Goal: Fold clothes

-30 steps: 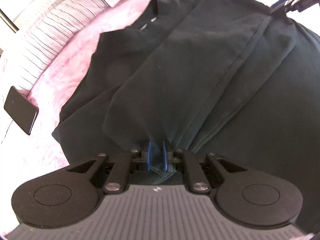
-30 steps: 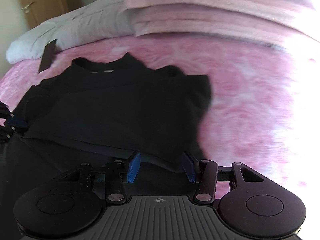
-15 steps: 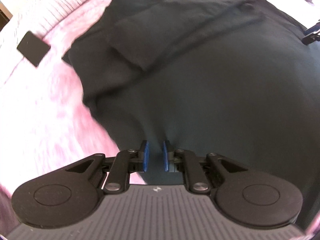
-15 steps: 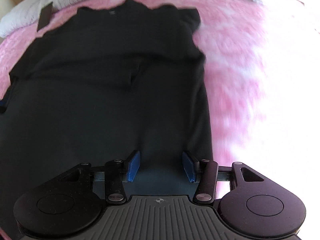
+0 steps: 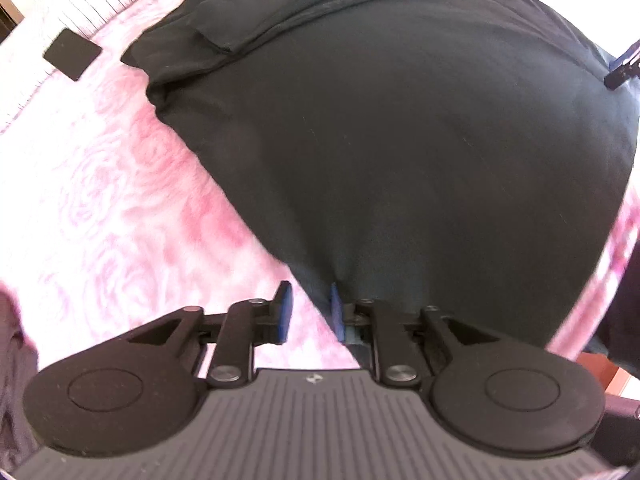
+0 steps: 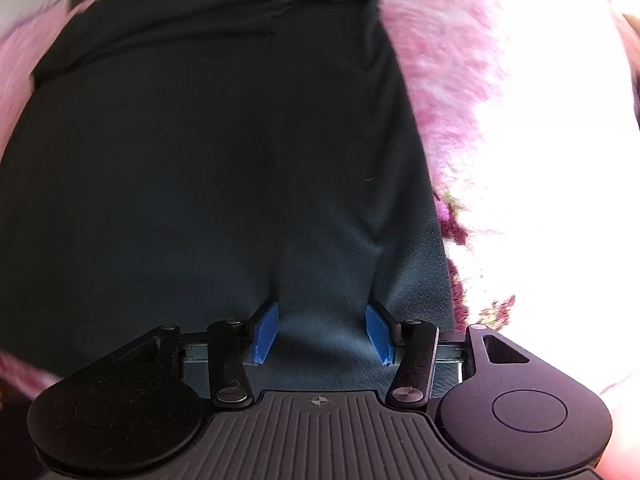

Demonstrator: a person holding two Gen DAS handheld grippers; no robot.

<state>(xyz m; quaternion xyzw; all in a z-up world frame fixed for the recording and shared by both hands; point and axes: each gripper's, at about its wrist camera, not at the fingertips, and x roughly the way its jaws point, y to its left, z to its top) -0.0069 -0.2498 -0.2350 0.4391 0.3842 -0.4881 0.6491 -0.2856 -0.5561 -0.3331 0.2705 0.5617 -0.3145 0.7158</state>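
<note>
We're low over the bed, and the black shirt [image 5: 400, 140] lies spread flat across the pink blanket [image 5: 120, 208], filling most of both views. Our left tool [image 5: 309, 312] sits right at the near left corner of the shirt, its blue pads parted a modest way: the left pad [image 5: 285, 312] is over bare blanket, the right pad [image 5: 335, 316] is at the cloth's edge, and nothing is pinched between them. A sleeve [image 5: 248, 20] is folded in across the far part of the shirt, its cuff end lying on top of the body. Off to the far left, a dark flat phone [image 5: 72, 54] rests on the bedding near a striped pillow [image 5: 80, 4], well apart from the shirt.

On the other side, our right tool [image 6: 322, 336] stands wide, both blue pads [image 6: 265, 332] set down over the near right part of the shirt [image 6: 220, 160], with the fabric lying loose and slightly rumpled in the gap, not clamped. The shirt's right edge runs just beside that tool, and the pink blanket [image 6: 460, 80] glares bright beyond it. From the left view we catch the right tool [image 5: 624, 62] at the shirt's far edge.
</note>
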